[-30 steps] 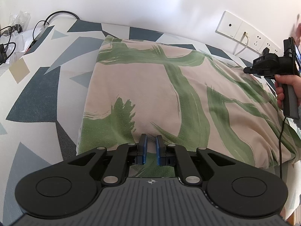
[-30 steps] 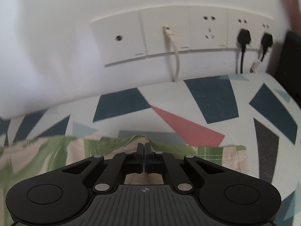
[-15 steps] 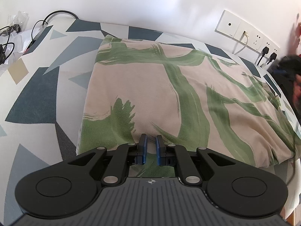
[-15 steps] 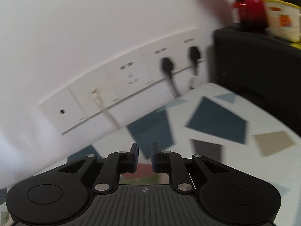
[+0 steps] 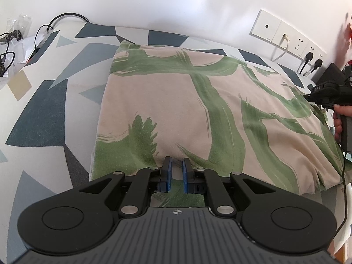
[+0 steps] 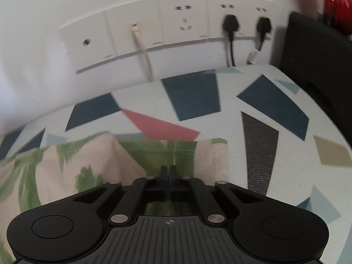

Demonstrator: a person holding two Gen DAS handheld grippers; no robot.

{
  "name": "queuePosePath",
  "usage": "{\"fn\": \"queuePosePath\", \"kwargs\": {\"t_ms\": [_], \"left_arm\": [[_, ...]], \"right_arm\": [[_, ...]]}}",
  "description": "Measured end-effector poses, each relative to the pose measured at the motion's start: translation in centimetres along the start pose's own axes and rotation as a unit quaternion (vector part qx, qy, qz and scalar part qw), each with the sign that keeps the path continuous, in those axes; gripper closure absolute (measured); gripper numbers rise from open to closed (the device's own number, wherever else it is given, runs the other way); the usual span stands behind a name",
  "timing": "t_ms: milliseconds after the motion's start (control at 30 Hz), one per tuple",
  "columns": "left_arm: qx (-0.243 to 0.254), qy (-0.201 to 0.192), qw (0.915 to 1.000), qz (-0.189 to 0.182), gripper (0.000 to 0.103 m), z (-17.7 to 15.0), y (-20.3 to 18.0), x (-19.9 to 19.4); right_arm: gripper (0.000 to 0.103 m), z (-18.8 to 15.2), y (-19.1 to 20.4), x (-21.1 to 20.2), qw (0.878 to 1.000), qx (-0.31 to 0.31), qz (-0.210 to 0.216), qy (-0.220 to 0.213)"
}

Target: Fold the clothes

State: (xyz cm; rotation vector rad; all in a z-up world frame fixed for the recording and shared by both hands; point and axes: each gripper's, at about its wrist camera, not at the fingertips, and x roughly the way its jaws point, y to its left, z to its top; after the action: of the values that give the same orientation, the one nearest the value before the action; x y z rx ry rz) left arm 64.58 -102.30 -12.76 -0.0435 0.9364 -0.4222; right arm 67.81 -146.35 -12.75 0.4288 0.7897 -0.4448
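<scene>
A bed cover with blue, grey, beige and pink shapes fills most of both views. On it lies the folded garment, beige with broad green brush strokes; it is spread flat in the middle of the cover, and its right edge hangs a little over the side of the bed. Behind the bed is a white wall with a row of sockets; two black plugs and one white cable are in them. A black box stands at the right of the bed, close to the wall.

The left gripper is at the near edge of the garment. Its blue pads stand only a little apart, and a small fold of the cloth rises between them, so it is clenched on the garment.

The right gripper is over the garment's far right corner, near the sockets. Its fingers are pressed fully together, and I cannot tell if cloth is caught between them. In the left wrist view a hand holds this gripper's handle at the right edge of the garment.

At the far left of the bed lie some black cables.
</scene>
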Motion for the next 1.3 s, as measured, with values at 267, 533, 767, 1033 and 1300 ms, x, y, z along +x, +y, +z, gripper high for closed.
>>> {"fn": "queuePosePath", "kwargs": {"t_ms": [267,533,767,1033,1300], "left_arm": [[0.001,0.003,1.0,0.001,0.092,0.1,0.0,0.0],[-0.001,0.001,1.0,0.006,0.092,0.2,-0.2,0.0],[-0.004,-0.001,1.0,0.007,0.092,0.1,-0.2,0.0],[-0.003,0.0,0.9999,0.015,0.092,0.2,-0.5,0.0],[-0.002,0.001,0.9998,0.02,0.092,0.2,-0.7,0.0]], "right_arm": [[0.103,2.0,-4.7,-1.7,0.994,0.078,-0.042,-0.062],[0.075,0.7,-2.3,-0.3,1.0,0.001,-0.004,-0.014],[0.103,0.2,-1.3,0.4,0.999,-0.027,-0.028,-0.022],[0.103,1.5,-4.3,-1.5,0.997,0.034,-0.018,-0.062],[0.073,0.8,-1.3,-0.3,0.999,-0.037,0.022,-0.002]]}}
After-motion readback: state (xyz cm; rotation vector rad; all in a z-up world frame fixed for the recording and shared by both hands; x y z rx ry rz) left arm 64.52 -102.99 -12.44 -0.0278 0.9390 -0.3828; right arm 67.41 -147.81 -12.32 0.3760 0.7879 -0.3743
